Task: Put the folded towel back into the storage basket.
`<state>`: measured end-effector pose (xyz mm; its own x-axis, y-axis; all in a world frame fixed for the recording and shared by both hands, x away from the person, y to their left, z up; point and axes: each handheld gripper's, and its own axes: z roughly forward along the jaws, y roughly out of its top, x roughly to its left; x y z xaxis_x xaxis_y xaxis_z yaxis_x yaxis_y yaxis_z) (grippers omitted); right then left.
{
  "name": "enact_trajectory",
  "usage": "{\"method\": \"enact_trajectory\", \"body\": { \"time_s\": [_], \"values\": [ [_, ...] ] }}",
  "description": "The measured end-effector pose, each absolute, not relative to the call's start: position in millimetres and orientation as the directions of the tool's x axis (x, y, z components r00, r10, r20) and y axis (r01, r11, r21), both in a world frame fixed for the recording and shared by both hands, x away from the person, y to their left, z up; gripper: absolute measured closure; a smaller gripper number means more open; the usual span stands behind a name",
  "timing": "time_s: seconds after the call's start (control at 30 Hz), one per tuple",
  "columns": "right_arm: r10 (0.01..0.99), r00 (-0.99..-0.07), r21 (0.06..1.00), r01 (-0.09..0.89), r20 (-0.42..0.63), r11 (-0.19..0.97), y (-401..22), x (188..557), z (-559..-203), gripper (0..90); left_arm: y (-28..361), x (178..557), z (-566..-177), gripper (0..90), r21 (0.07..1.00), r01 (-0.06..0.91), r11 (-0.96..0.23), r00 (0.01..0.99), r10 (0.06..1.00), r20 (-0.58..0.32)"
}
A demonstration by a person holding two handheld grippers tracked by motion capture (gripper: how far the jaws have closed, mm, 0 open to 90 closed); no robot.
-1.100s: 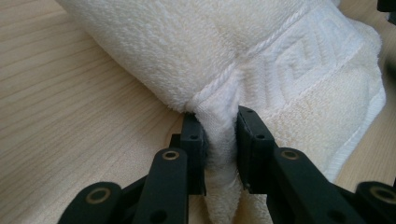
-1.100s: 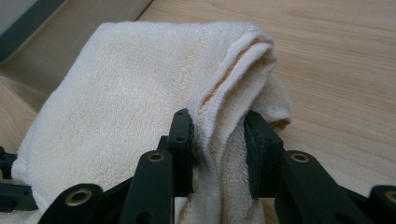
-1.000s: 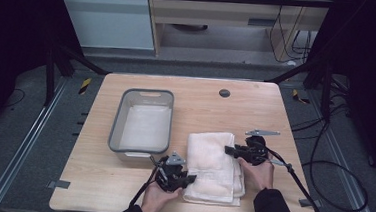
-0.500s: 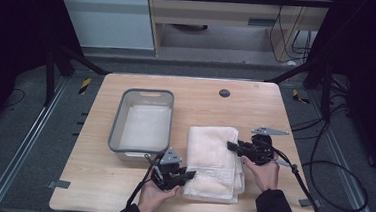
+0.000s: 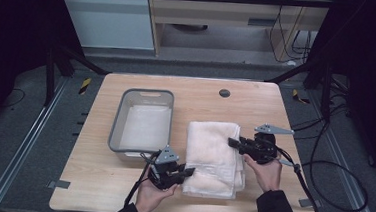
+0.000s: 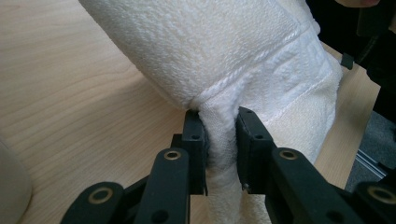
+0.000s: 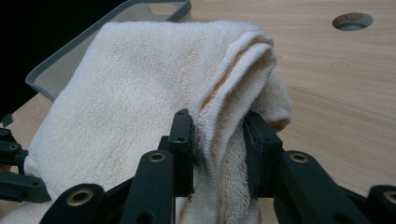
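A folded cream towel (image 5: 212, 155) lies on the wooden table (image 5: 196, 99), to the right of a grey tub. My left gripper (image 5: 187, 172) is shut on the towel's near left edge; in the left gripper view both pads pinch a fold of the towel (image 6: 219, 135), which rises off the table. My right gripper (image 5: 233, 142) is shut on the towel's right edge; in the right gripper view several layers of the towel (image 7: 219, 126) are squeezed between the jaws.
A grey plastic tub (image 5: 143, 123) with white cloth inside stands left of the towel; its rim (image 7: 60, 65) appears in the right gripper view. A round cable hole (image 5: 224, 93) sits at the table's far side. Cables trail off the right edge.
Both grippers have risen a little with the towel's edges in them. The towel has shifted slightly toward the far side and its edges lift off the table.
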<state>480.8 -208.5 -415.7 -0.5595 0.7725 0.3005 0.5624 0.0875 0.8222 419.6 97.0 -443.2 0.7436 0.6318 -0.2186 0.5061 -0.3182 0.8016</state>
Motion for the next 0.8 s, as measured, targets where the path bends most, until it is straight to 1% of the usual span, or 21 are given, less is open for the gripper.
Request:
{"method": "enact_trajectory", "body": {
  "time_s": [0.47,0.8],
  "values": [
    [0.773,-0.571,0.849,0.523,0.278,0.081,-205.8,476.1,-397.6,68.0,101.9,416.7,-426.6,75.1,0.830,0.477,-0.289,0.748,0.629,-0.211],
    [0.772,-0.580,0.866,0.493,0.259,0.080,-201.2,475.8,-383.2,68.1,105.1,414.5,-415.1,75.1,0.849,0.445,-0.285,0.754,0.631,-0.183]
  ]
}}
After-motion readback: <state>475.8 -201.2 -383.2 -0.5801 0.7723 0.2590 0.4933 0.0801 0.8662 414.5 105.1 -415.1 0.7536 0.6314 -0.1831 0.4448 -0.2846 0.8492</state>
